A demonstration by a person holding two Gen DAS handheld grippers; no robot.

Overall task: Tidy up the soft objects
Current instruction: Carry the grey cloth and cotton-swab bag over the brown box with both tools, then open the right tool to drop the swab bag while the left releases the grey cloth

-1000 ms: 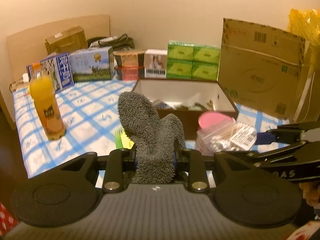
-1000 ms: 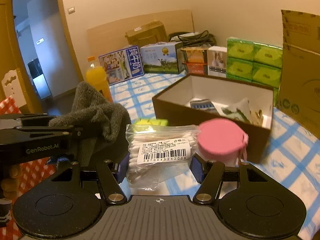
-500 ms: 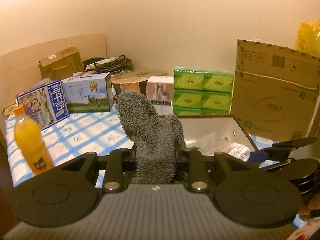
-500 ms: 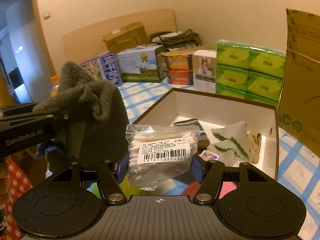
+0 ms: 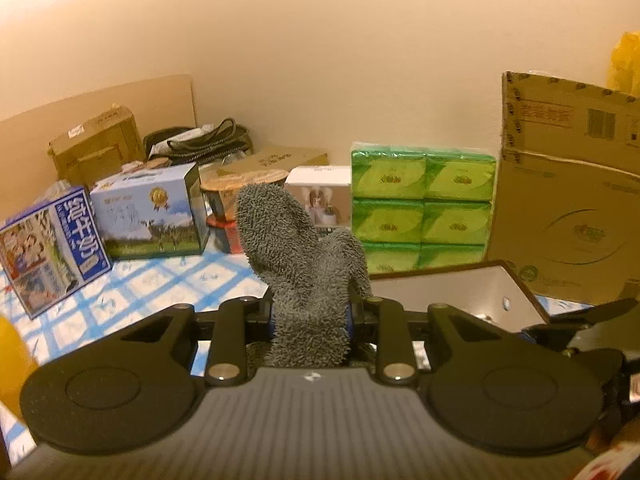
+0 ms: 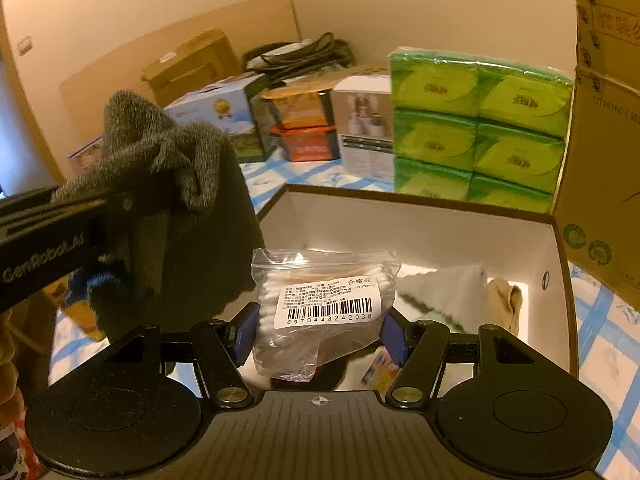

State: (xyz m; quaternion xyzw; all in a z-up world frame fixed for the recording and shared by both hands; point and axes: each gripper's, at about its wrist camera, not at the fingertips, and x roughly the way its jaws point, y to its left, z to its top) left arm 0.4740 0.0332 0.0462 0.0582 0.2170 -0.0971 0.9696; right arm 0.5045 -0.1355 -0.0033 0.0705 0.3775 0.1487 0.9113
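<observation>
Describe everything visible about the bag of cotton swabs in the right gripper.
The bag of cotton swabs is a clear zip-top plastic pouch packed with white swabs, wrinkled, carrying a white label with printed text and a barcode. It stands roughly upright, pinched on both sides between the blue pads of the right gripper, its slack lower part sagging below them. It hangs above the open brown box; nothing else touches it.

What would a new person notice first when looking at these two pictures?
Probably the fuzzy grey cloth, standing up between the pads of the left gripper, in the middle of the left wrist view. Next, the clear bag of cotton swabs clamped in the right gripper, above the open brown box. Behind, bright green tissue packs stand by the wall.
</observation>
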